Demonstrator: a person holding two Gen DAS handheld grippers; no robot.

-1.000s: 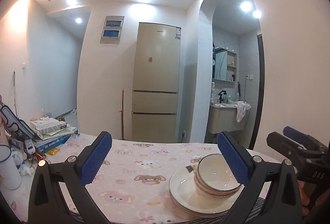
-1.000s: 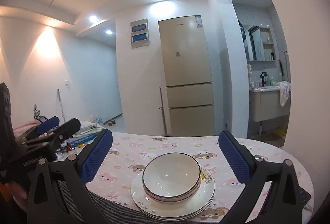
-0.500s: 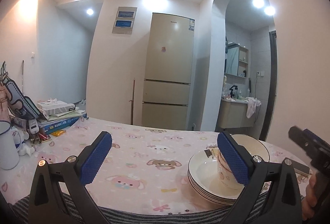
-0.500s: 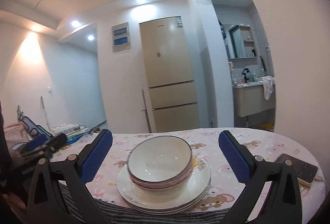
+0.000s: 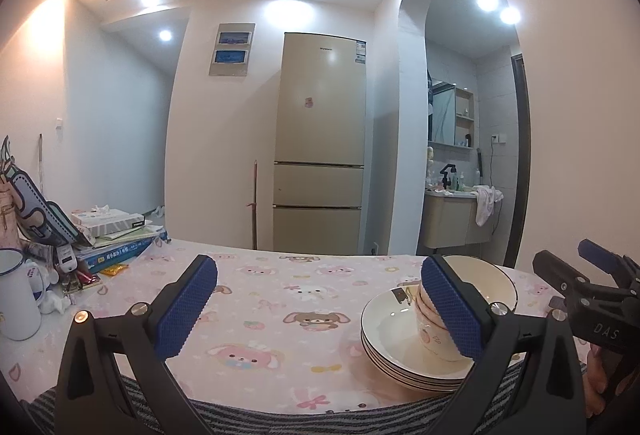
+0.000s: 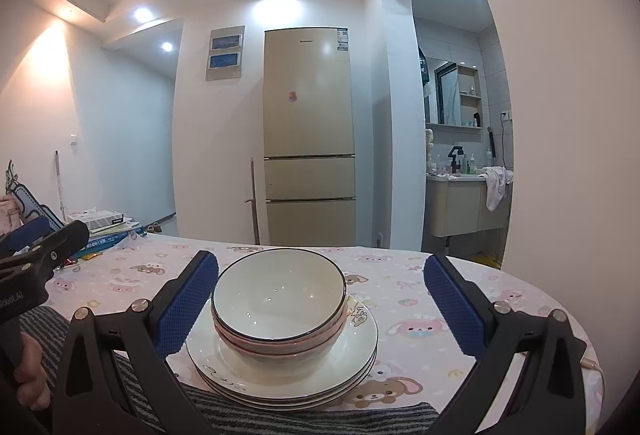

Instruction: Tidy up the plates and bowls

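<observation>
Since half a second ago the right gripper (image 6: 320,299) has shifted so the bowls (image 6: 279,305) sit nearer its left pad, almost touching it, rather than centred between the pads. The left gripper's (image 5: 320,309) view has changed little: the stack stays low on the right, and the right gripper (image 5: 592,291) now reaches further into the frame.

Both pairs of jaws stand wide and hold nothing. The bowls are nested on a stack of plates (image 6: 282,367) near the front edge of the tabletop (image 6: 404,287), which is covered by a pink cartoon-print cloth.

In the left wrist view the right pad (image 5: 452,309) covers much of the bowls (image 5: 470,287), so their count cannot be told there; the plates (image 5: 396,339) are partly hidden too. In the right wrist view the left pad (image 6: 184,305) hides the plates' left rim, and the left gripper (image 6: 36,251) is cut off at the frame edge. A striped cloth (image 6: 256,415) crosses the bottom, partly behind the gripper frame.
</observation>
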